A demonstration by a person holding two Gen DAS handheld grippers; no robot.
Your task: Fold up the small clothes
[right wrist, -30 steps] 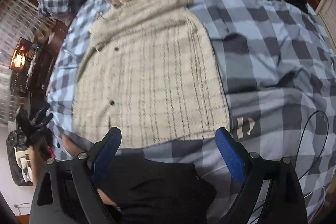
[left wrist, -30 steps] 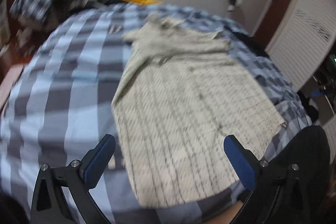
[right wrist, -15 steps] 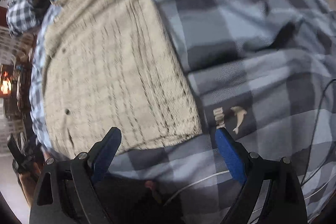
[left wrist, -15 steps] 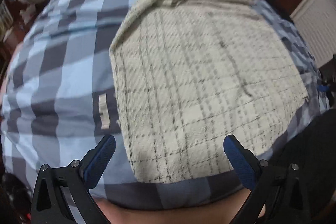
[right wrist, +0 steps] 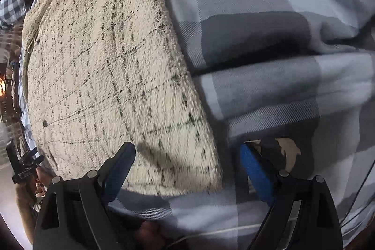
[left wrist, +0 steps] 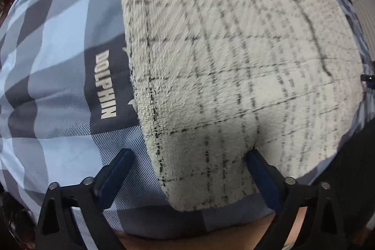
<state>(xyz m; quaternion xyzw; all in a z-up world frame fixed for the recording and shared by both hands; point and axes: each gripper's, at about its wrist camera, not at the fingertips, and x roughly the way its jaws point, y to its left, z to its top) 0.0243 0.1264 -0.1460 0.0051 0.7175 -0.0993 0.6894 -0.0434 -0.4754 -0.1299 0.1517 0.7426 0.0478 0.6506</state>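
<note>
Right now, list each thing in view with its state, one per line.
Cream checked garment: spread flat on the bed, not yet folded.
Blue checked bedcover: rumpled into ridges beside the garment.
Left gripper: jaws closing, straddling the garment's near corner.
Right gripper: jaws closing, straddling the other near corner.

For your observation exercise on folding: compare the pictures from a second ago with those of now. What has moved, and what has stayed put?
Both tongs have come down close to the cream checked garment. The left tongs now straddle its near left corner, the right tongs its near right corner; both are closing, nothing gripped yet. The garment stays flat on the blue checked bedspread.
</note>
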